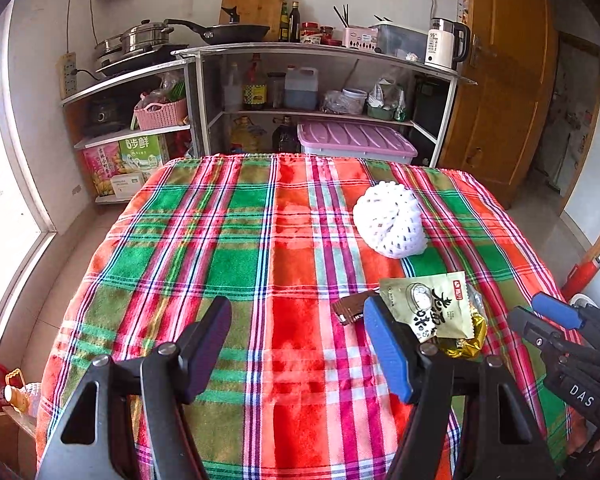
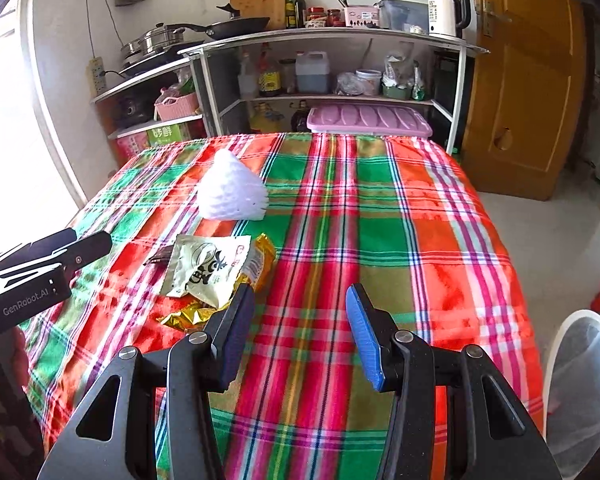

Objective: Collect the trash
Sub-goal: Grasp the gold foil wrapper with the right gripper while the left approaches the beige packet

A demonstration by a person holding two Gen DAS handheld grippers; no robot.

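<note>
— How far along is the clear-up?

— Barely begun. On the plaid worktop (image 2: 380, 208) the white foam net (image 2: 233, 192) sits at eleven o'clock, with the snack wrapper (image 2: 204, 268) and gold foil (image 2: 188, 314) nearer, all uncollected. The lined bin (image 2: 580, 392) waits at four o'clock.

— And the tools?

— Left hand-held gripper (image 1: 300, 344) and right hand-held gripper (image 2: 300, 332) are both spread and empty.

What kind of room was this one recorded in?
Most likely a home kitchen: a frying pan and steamer pot top the shelving unit, with an electric kettle alongside.
</note>
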